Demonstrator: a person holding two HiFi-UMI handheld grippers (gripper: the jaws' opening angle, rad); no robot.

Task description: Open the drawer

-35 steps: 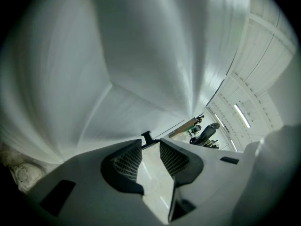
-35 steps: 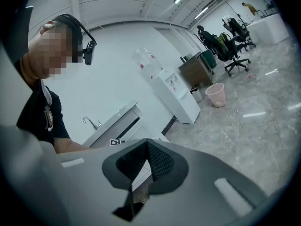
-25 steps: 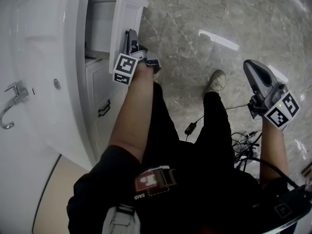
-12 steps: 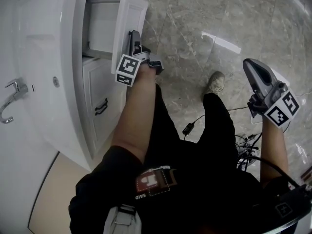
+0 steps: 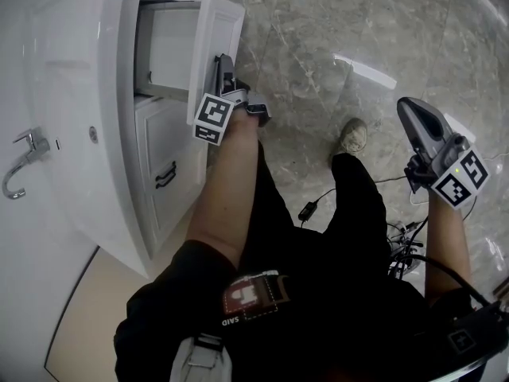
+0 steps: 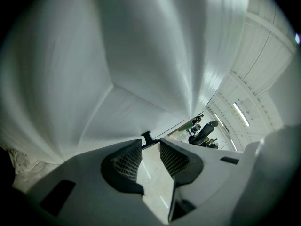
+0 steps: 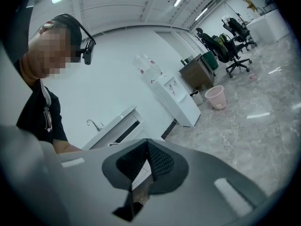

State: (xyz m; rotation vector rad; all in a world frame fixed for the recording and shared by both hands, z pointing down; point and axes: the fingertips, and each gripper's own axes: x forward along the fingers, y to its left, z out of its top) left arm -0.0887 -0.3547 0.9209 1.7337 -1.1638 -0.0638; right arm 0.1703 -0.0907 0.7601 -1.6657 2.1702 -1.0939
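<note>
Drawer (image 5: pixel 208 46) is sitting partly out of the cabinet (image 5: pixel 171 173) at your left. Your left tool (image 5: pixel 223 68) is pinching its handle (image 6: pixel 147 137) for pulling, and your right tool (image 7: pixel 147 147) is hanging closed and empty.

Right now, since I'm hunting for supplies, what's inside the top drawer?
Only bare white inner surfaces show in the drawer; no contents are visible. The strip behind its front panel is covered by that panel and the left gripper.

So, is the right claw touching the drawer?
Apart. Head view shows the right claw over the floor, well clear of the open drawer.
</note>
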